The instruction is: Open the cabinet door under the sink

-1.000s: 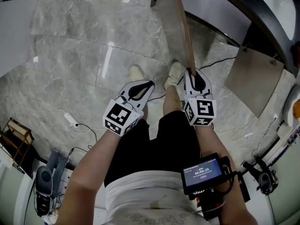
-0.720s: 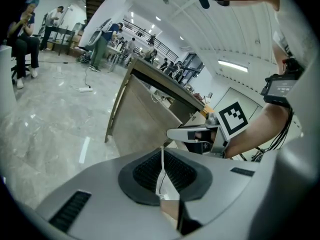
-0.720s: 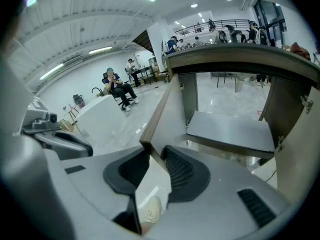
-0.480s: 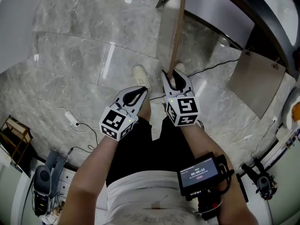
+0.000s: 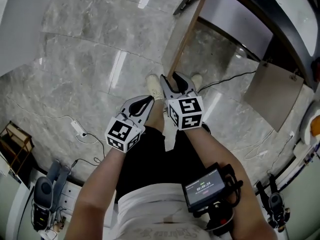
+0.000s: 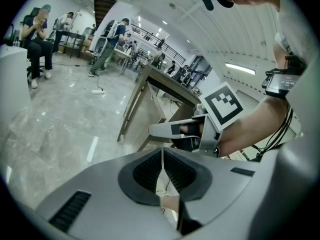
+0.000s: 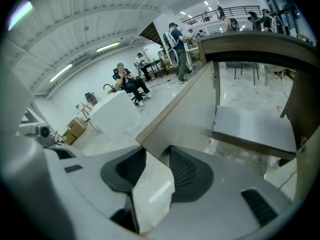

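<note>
The cabinet door (image 5: 181, 39) under the sink stands swung out over the floor, edge-on in the head view. My right gripper (image 5: 171, 78) is at the door's free lower corner. Its jaws have just been opening, and that corner (image 7: 190, 114) sits between the fingertips with a gap beside it and no pad pressing. In its own view the right gripper (image 7: 157, 159) shows floor between the pads. My left gripper (image 5: 147, 100) hangs to the left, apart from the door. The left gripper (image 6: 162, 154) is shut with its pads together on nothing.
A second door panel (image 5: 272, 91) stands open at the right, and the dark cabinet opening (image 5: 235, 19) is behind it. A shelf (image 7: 255, 126) lies inside. A power strip (image 5: 76, 128) and cables lie on the floor at the left. People stand far off (image 6: 107, 46).
Both grippers have moved left in the head view. The door's free end swung left with the right gripper, so the door stands wider. The right jaws now stand wider apart.
</note>
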Action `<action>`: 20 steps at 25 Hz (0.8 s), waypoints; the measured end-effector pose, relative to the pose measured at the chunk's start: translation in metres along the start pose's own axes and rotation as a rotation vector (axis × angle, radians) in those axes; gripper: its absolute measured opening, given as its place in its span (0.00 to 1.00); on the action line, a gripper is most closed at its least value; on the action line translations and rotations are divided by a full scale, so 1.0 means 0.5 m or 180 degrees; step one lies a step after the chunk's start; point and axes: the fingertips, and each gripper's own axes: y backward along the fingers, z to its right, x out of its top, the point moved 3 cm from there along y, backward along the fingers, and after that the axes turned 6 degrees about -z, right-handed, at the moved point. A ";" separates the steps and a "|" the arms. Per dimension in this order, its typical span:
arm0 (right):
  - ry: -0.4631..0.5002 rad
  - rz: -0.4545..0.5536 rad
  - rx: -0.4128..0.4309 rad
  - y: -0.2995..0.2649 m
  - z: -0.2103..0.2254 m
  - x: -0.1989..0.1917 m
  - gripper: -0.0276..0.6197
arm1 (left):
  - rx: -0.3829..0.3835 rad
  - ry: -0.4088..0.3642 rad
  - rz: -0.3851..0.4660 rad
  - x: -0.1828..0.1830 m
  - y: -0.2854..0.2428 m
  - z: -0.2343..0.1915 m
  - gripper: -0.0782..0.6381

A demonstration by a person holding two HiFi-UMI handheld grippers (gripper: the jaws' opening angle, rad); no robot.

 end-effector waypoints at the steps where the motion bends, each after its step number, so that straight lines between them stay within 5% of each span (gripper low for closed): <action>1: 0.0057 -0.0009 0.0041 -0.006 -0.011 0.005 0.27 | -0.0002 0.0005 0.0014 0.003 0.006 -0.001 0.14; 8: 0.0871 0.0114 0.0161 -0.046 -0.054 0.074 0.17 | 0.0024 -0.0046 0.0048 0.031 0.005 -0.015 0.14; 20: 0.0700 0.0153 0.0346 0.027 -0.043 0.051 0.17 | -0.0036 -0.0189 -0.0038 0.051 0.018 0.034 0.14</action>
